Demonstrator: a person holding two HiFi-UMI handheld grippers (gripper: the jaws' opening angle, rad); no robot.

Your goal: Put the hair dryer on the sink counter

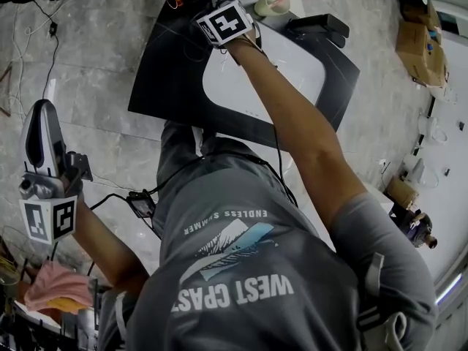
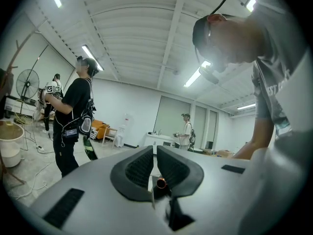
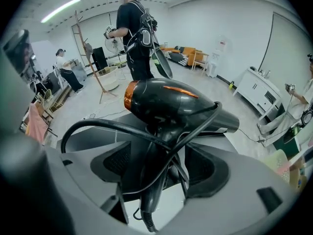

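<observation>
**A:** Which step is judged to be in hand?

**B:** The release. The hair dryer (image 3: 166,102) is seen lying at the 12 o'clock edge of the black surface (image 1: 168,72), beyond the white basin (image 1: 219,93). The handle is flanked by the right gripper (image 3: 159,165), whose fingers (image 3: 205,168) are spread wide. A gap is left on either side, so nothing is gripped.

**A:** And the left gripper (image 2: 154,163)?

**B:** It is held well apart at 8 o'clock, over the floor (image 1: 95,64). Its fingers (image 2: 139,168) are closed together and nothing is carried between them.

**A:** What is called for next?

**B:** A straight withdrawal toward 6 o'clock is probably needed, along the line of the handle. The cord (image 3: 93,126) is looped across the handle and between the open fingers, so a snag must be guarded against, or the dryer could be dragged back.

**A:** How much room is offered?

**B:** Little at the far side. The orange-ringed end is placed near the surface's 11 o'clock corner, with the floor beyond it. A pale cup (image 1: 272,3) is seen at 1 o'clock and a black box (image 1: 318,26) at 2 o'clock. Open room is left over the basin.
</observation>
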